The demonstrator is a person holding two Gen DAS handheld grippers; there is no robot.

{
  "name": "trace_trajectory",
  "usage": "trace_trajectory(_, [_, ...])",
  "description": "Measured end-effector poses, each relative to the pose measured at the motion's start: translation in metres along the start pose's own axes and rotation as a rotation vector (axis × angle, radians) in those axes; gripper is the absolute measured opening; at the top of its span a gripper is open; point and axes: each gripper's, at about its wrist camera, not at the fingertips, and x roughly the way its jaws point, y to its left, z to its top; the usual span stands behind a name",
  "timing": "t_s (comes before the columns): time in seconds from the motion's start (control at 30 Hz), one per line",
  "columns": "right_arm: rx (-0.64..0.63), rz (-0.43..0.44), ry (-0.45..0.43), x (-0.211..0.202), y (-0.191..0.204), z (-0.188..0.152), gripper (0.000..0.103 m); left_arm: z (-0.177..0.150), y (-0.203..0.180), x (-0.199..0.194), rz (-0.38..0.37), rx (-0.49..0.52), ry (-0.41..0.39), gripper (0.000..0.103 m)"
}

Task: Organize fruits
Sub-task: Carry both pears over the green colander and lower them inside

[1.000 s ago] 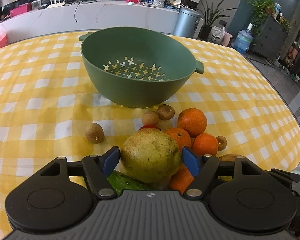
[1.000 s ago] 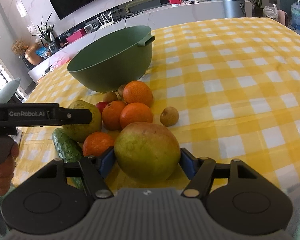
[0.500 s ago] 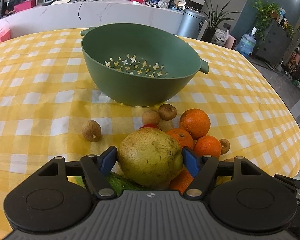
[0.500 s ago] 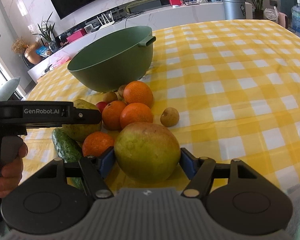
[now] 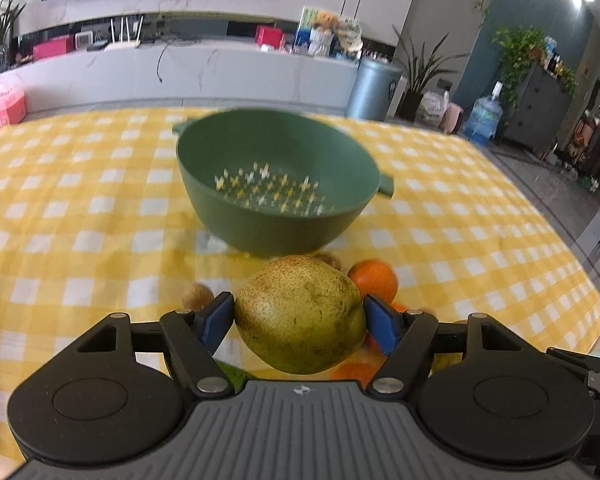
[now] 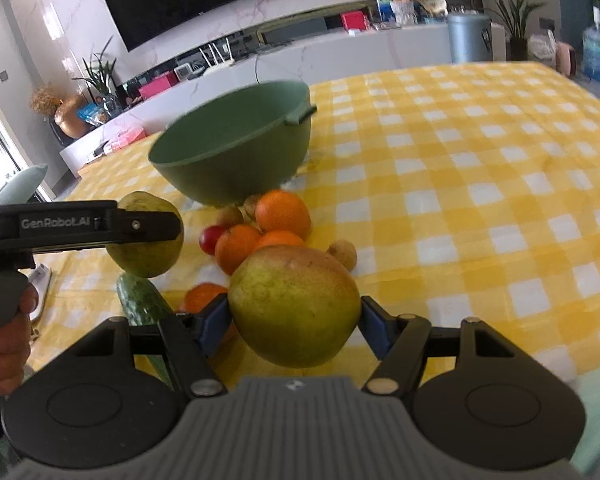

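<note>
Left gripper (image 5: 300, 316) clamps a pear (image 5: 300, 314), now lifted clear of the pile; right gripper (image 6: 294, 322) grips another pear (image 6: 294, 306). Colander (image 5: 276, 184) next, I reckon.

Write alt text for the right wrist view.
The right tongs grip a large yellow-green pear above a yellow checked tablecloth. To the left, a hand holds the left tongs around a second pear. Beyond lie oranges, a cucumber and a green colander.
</note>
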Motion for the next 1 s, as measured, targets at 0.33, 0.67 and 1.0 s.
trace_trajectory(0.33, [-0.149,0.037,-0.061,-0.002,0.009,0.060,0.066,0.053,-0.001,-0.015,-0.018,0.057,-0.059,0.081])
trace_trajectory(0.67, [-0.354,0.100,-0.053,0.044,0.029,0.141,0.066,0.116,0.010,0.028,-0.041,0.271,0.042,0.081])
trace_trajectory(1.0, [-0.626,0.162,0.155,0.128,0.042,0.197,0.066,0.130,0.016,0.103,-0.028,0.543,0.246,0.081])
